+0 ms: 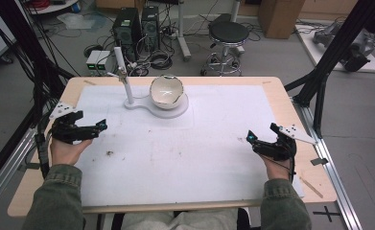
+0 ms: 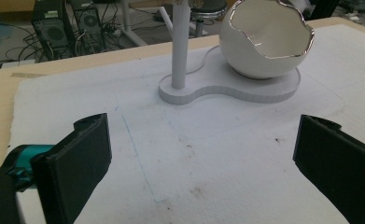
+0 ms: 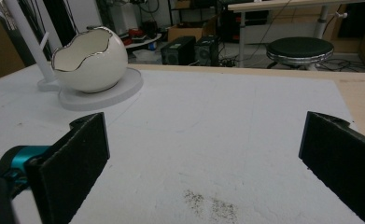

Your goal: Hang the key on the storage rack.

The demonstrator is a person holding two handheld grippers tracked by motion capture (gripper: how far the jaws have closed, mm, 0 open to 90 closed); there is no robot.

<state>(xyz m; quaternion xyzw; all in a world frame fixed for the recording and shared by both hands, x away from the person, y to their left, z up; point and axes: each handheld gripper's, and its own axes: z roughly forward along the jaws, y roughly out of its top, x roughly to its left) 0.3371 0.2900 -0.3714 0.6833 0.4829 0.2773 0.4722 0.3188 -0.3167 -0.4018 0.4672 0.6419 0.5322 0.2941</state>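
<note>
The white eggshell-shaped bowl (image 1: 166, 90) with a jagged silver rim sits upright on the round end of a white stand base (image 1: 175, 109), near the middle of the table's far edge; a white post (image 1: 124, 76) rises from the base's smaller end, just left of the bowl. The left gripper (image 1: 90, 125) hangs near the left edge of the white mat (image 1: 199, 163), jaws spread and empty. The right gripper (image 1: 262, 135) is near the mat's right edge, likewise released, well apart from the bowl
</note>
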